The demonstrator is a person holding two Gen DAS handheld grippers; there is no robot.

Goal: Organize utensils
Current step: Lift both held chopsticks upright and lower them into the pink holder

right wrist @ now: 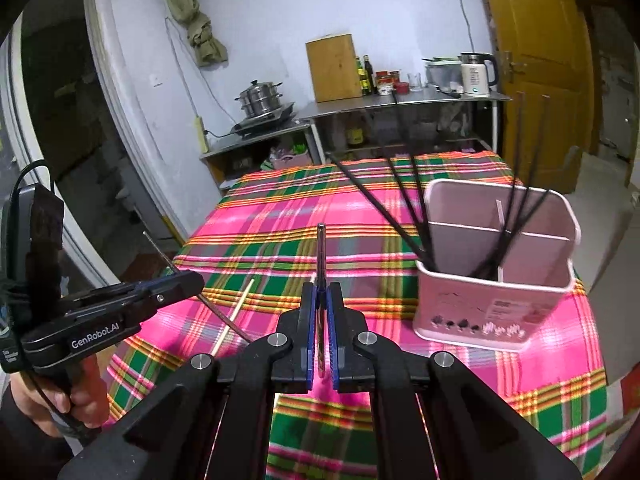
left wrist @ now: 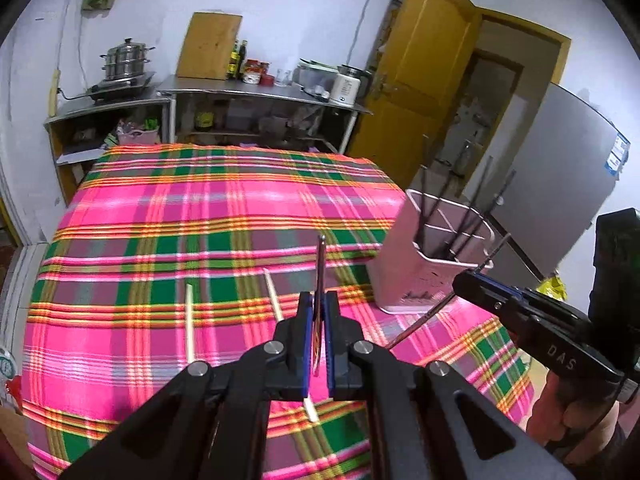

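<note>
Above the plaid surface (right wrist: pixel 256 216), each claw is gripping one dark chopstick: left claw (left wrist: pixel 319 312) and right claw (right wrist: pixel 321 304) both clamped shut; holder (right wrist: pixel 496 276) is sitting ahead-right, nearer the right; pale chopsticks (left wrist: pixel 189 324) are lying loose.

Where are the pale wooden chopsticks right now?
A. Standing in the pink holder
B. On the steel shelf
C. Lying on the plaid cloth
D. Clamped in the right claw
C: the pale chopsticks lie flat on the plaid cloth; the pink holder has only dark ones.
</note>
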